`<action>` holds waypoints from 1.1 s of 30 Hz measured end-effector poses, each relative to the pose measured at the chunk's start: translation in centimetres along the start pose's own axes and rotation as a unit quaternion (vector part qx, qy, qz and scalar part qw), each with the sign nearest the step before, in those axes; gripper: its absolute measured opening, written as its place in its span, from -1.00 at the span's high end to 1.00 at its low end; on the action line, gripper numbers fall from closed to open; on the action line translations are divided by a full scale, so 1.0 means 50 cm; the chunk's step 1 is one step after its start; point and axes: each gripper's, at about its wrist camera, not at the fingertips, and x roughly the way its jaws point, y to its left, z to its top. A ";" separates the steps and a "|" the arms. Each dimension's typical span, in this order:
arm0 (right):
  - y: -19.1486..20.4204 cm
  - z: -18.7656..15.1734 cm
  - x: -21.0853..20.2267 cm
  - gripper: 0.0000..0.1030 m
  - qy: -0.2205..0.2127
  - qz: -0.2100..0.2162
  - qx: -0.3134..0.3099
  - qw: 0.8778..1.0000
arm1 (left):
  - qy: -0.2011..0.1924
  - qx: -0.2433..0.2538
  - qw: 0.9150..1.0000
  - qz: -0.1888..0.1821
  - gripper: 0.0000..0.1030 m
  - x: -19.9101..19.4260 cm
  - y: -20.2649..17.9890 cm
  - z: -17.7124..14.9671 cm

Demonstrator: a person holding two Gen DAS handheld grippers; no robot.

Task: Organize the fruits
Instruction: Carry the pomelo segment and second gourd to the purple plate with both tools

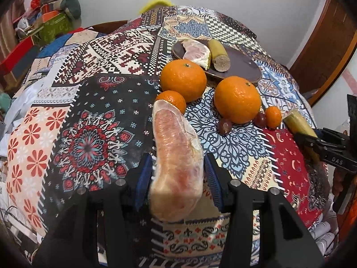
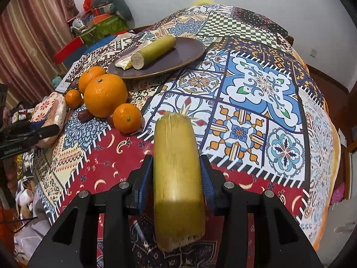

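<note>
A peeled pink pomelo segment [image 1: 176, 156] lies lengthwise between the jaws of my left gripper [image 1: 177, 158]. The blue pads stand just off its sides, with tablecloth showing in the gap on the left. My right gripper [image 2: 176, 156] is shut on a yellow-green sugarcane piece [image 2: 177, 174]. In the left wrist view the sugarcane piece [image 1: 299, 122] sticks out of the right gripper [image 1: 312, 138] at the right edge. A brown plate [image 1: 243, 67] at the back holds another pomelo piece [image 1: 196, 52] and another cane piece [image 1: 219, 54]. Two large oranges [image 1: 183, 79] [image 1: 237, 99] sit before it.
Two small mandarins [image 1: 173, 101] [image 1: 273, 117] and two dark red fruits [image 1: 225, 126] lie among the oranges on the patchwork tablecloth [image 1: 89, 129]. Boxes and cushions [image 2: 104, 15] are piled beyond the far left corner. The table falls away on the right to a wooden floor [image 2: 323, 78].
</note>
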 end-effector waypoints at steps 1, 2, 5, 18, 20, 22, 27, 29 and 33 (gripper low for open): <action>0.000 0.001 0.001 0.25 -0.002 0.000 0.000 1.000 | 0.001 0.000 1.000 0.001 0.07 0.004 -0.002 0.001; 0.000 0.002 0.003 0.25 -0.003 -0.001 0.000 1.000 | 0.001 0.001 1.000 0.002 0.07 0.006 -0.003 0.002; 0.004 0.004 0.006 0.28 -0.008 -0.006 -0.001 1.000 | -0.004 0.004 1.000 0.004 0.07 0.009 -0.006 0.007; -0.004 0.013 -0.019 0.30 -0.027 -0.003 0.010 1.000 | -0.025 0.003 1.000 0.006 0.16 -0.014 -0.013 0.004; -0.008 0.016 -0.030 0.30 -0.035 0.000 0.015 0.999 | -0.033 0.005 0.999 0.004 0.16 -0.026 -0.017 0.008; -0.007 0.020 -0.037 0.30 -0.041 0.000 0.016 0.999 | -0.043 0.008 0.999 0.001 0.16 -0.040 -0.024 0.013; -0.005 0.035 -0.058 0.30 -0.060 -0.001 0.015 0.998 | -0.071 0.018 0.997 -0.007 0.16 -0.073 -0.045 0.035; -0.003 0.043 -0.067 0.31 -0.069 -0.001 0.013 0.998 | -0.081 0.021 0.996 -0.011 0.16 -0.081 -0.053 0.046; 0.000 0.060 -0.079 0.31 -0.085 -0.002 0.012 0.996 | -0.098 0.030 0.995 -0.022 0.16 -0.089 -0.070 0.074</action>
